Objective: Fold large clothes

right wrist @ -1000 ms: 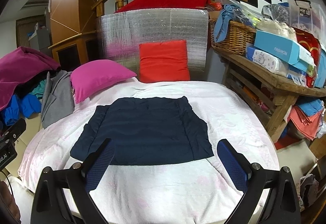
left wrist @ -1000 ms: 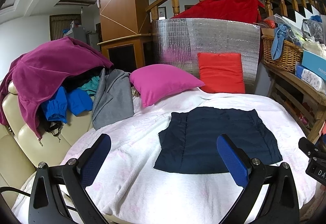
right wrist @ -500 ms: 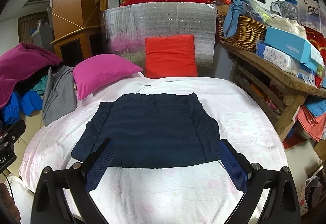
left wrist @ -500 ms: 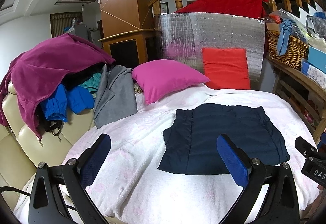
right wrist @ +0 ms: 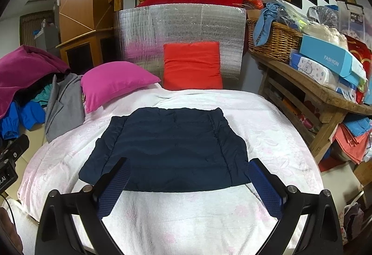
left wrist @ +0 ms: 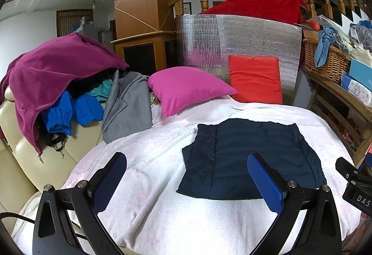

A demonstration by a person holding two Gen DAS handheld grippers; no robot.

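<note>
Both grippers hang spread and empty over the near edge of the bed [right wrist: 186, 220]: the left gripper [left wrist: 186, 183] to the left, the right gripper [right wrist: 189, 185] squarely before the jacket [right wrist: 167, 148]. The jacket lies flat mid-bed in a tidy folded rectangle, likely released there for a last fold or pickup. Beyond sit the pillows [right wrist: 116, 80]. Since a second ago both views have crept closer.

Left gripper [left wrist: 187, 181]: black frame, silver screws, blue textured pads [left wrist: 265, 181], a black cable at its lower left. Right gripper [right wrist: 188, 185]: same black frame, silver screws, blue pads [right wrist: 265, 187].
</note>
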